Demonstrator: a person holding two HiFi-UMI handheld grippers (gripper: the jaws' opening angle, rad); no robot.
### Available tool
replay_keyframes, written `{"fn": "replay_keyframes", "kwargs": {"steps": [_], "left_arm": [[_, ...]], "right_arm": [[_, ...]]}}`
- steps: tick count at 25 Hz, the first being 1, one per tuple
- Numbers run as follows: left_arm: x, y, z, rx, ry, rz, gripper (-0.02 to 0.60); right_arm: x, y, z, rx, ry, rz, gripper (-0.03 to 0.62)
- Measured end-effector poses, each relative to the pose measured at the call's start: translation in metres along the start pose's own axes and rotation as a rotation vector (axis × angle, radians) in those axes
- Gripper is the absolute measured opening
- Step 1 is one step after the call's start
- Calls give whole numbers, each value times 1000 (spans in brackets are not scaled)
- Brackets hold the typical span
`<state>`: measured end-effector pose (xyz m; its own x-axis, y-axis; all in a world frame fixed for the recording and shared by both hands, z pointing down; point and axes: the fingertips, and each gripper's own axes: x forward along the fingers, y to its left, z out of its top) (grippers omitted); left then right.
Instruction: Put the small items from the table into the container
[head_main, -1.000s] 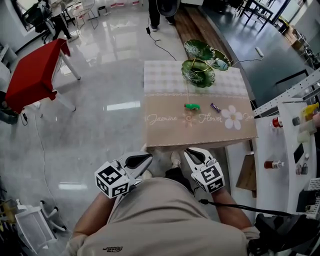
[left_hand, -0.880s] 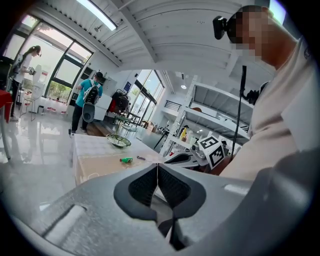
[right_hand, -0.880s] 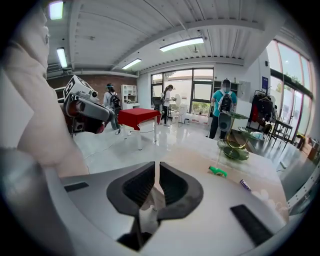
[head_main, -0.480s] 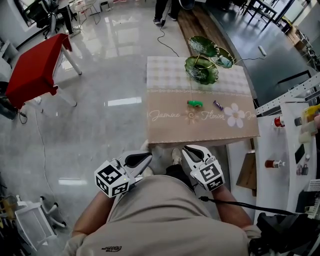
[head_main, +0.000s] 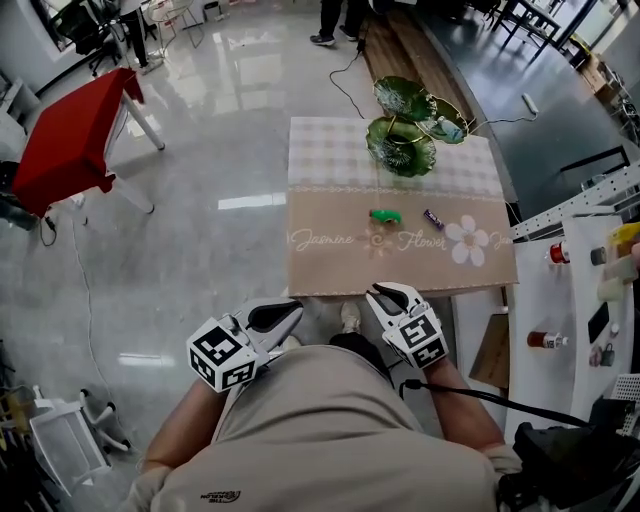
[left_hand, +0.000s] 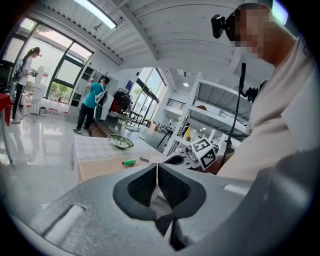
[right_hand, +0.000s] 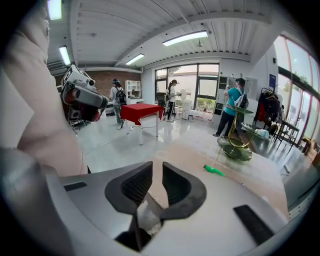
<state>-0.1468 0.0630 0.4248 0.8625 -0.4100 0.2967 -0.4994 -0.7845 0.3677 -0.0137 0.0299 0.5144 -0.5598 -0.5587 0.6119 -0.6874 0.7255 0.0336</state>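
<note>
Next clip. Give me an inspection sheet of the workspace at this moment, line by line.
Surface: table, covered in beige flower print, checked at the far end.
Job's things: green item and purple item lie apart mid-table; green tiered dish stands at the far end.
Clutter: nothing seen.
Tongs: left tongs shut, empty; right tongs opening, nothing between them; both by the near edge.
Cables: black cable trails from the right tongs; floor cable beyond the table.
Surroundings: red table left, white shelving right.
</note>
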Motion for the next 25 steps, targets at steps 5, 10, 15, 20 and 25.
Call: {"fn": "replay_keyframes", "kwargs": {"steps": [5,10,15,20,25], "left_arm": [[26,9,20,3,-24,16,8],[45,11,31,-28,-39,56,8],[64,19,35,-62,-35,108,8],[82,25,41,-91,-26,161,9],[101,28,47,-106,-16,209,9]], "right_arm": [[10,-53,-5,-46,15,-27,103],[27,-96,-24,-87,63,-19,123],[58,-144,-44,-159,113,-7,160],[95,-189,-60,-225,165,11,186],[131,-220,-76,-279,212,46,210]]}}
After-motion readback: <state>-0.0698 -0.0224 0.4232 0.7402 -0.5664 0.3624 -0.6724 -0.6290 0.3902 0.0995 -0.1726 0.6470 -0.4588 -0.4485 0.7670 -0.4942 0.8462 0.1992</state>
